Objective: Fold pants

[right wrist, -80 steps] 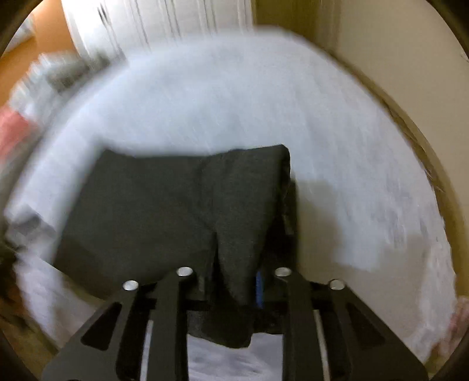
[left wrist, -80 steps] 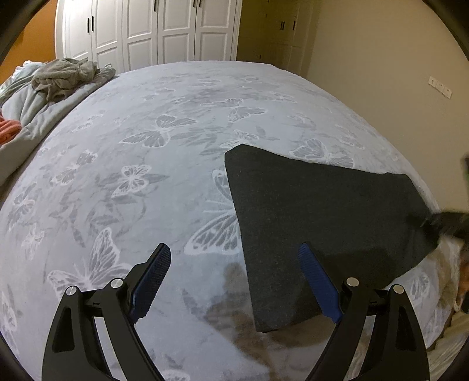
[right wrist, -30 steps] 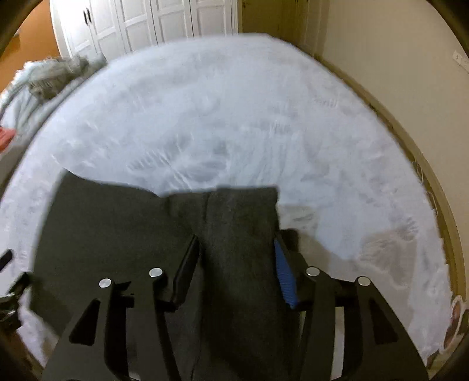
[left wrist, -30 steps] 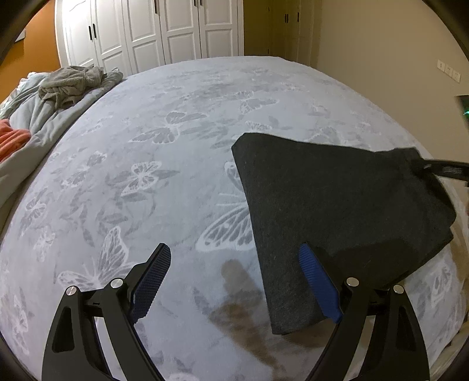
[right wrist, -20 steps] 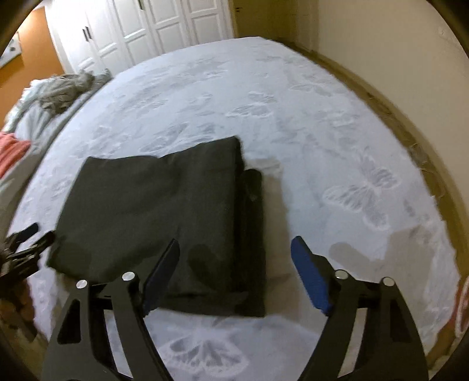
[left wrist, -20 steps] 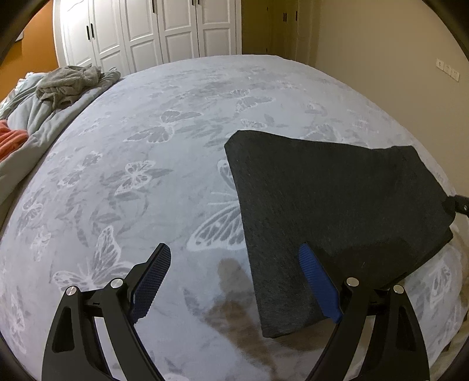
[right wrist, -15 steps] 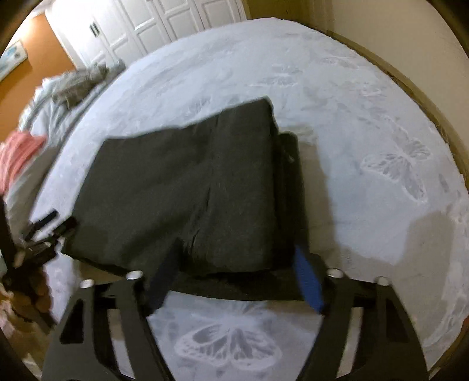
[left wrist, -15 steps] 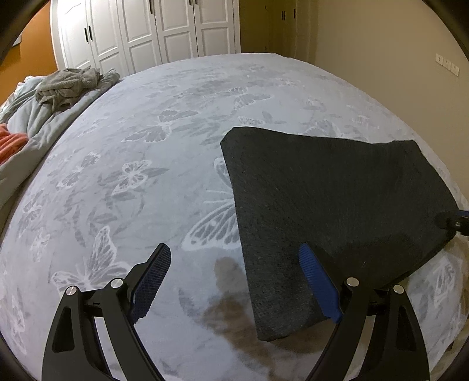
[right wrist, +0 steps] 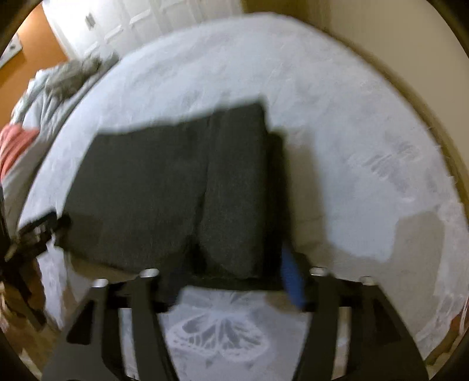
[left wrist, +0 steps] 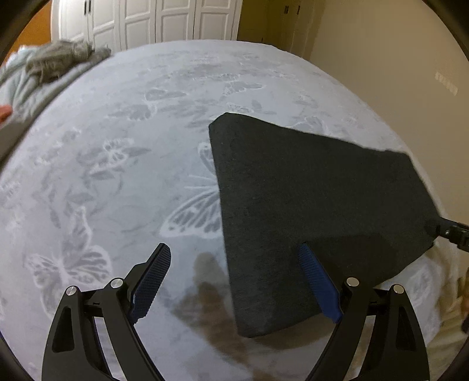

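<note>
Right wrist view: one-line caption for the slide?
Right gripper, fingers opening, straddles the near edge of the folded dark grey pants on the pale butterfly-print bedspread.

Home bedroom: butterfly-print bed [left wrist: 117, 175], white wardrobe doors [left wrist: 164, 20], rumpled bedding [left wrist: 44, 70].

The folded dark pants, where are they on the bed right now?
The folded dark pants lie flat on the butterfly-print bedspread, right of centre in the left wrist view, their near edge between the right gripper's opening jaws.
</note>
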Demonstrator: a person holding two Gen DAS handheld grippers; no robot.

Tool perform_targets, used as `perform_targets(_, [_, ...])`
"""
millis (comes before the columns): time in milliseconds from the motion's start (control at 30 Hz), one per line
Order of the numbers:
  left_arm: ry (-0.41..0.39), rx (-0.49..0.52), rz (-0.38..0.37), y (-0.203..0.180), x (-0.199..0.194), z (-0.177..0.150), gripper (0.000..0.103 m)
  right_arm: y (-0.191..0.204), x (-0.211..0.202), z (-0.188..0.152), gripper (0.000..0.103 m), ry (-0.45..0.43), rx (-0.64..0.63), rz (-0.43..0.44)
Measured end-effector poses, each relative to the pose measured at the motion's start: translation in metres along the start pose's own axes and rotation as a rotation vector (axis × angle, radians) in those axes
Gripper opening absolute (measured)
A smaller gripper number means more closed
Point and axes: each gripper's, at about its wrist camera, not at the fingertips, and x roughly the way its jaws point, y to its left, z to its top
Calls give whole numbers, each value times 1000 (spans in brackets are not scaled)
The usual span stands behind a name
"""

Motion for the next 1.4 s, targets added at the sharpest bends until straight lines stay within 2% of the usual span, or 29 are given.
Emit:
perform_targets(33, [5, -22, -27, 2, 2, 1, 87, -3, -2, 3, 85, -10, 16, 5])
perform_targets(100, [40, -85, -93, 6, 13, 4, 87, -10, 5, 8, 86, 8, 64, 45])
perform_targets(200, [100, -161, -158, 12, 35, 7, 87, -21, 41, 13, 91, 123, 147, 112])
perform_targets(233, [79, -175, -164, 12, 37, 8, 89, -24, 57, 12, 91, 180, 167, 126])
perform_targets(267, [60, -170, -178, 10, 38, 9, 90, -24, 64, 12, 94, 187, 180, 134])
perform_targets(300, [55, -158, -198, 8, 40, 10, 90, -22, 64, 11, 95, 138, 178, 133])
perform_targets(333, [50, -152, -218, 7, 41, 11, 88, -16, 63, 12, 91, 110, 148, 130])
perform_targets(367, [42, -141, -242, 5, 44, 12, 87, -11, 62, 12, 56, 102, 123, 157])
perform_targets(400, [33, -130, -257, 4, 43, 12, 60, -6, 58, 14, 46, 95, 130, 186])
perform_targets(433, [37, -111, -259, 3, 42, 15, 32, -1, 50, 17, 31, 73, 132, 192])
perform_targets(467, [39, -105, -269, 4, 39, 18, 22, 5, 42, 21, 29, 51, 115, 191])
perform_targets(500, [32, -120, -296, 9, 27, 23, 16, 13, 28, 24, 28, 14, 98, 202])
perform_targets(600, [-11, -119, -359, 19, -25, 26, 10, 36, -20, 23, 28, -59, 50, 313])
perform_targets(700, [-56, -77, -306, 31, -77, 5, 11, 63, -55, -1, 31, -78, -44, 339])
perform_targets(733, [-36, -98, -281, 40, -86, -6, 16, 67, -55, -12, 38, -65, -44, 335])
perform_targets(767, [-16, -123, -264, 45, -86, -15, 19, 69, -47, -30, 50, -28, -41, 306])
perform_targets(833, [45, -174, -191, 60, -78, -46, 33, 66, -19, -59, 68, 65, -10, 233])
perform_targets(900, [128, -200, -148, 64, -61, -65, 38, 62, 2, -71, 68, 164, 38, 194])
perform_targets(967, [135, -208, -146, 66, -56, -75, 46, 61, 3, -74, 71, 152, 45, 195])
perform_targets(1033, [113, -211, -131, 64, -59, -80, 67, 60, 4, -73, 78, 133, 48, 184])
perform_targets(1100, [106, -249, -158, 63, -58, -82, 80, 56, 3, -77, 79, 141, 70, 201])
perform_targets(1200, [172, -305, -235, 59, -42, -85, 82, 51, 20, -76, 85, 199, 141, 275])
perform_targets(1267, [142, -305, -216, 59, -37, -82, 82, 52, 26, -78, 93, 184, 169, 285])
perform_targets(1300, [127, -274, -217, 54, -35, -79, 82, 54, 26, -77, 95, 175, 161, 281])
perform_targets(1367, [129, -227, -205, 43, -32, -77, 78, 57, 22, -79, 94, 162, 140, 263])
perform_targets(1400, [118, -218, -194, 41, -32, -76, 67, 58, 20, -80, 93, 155, 130, 255])
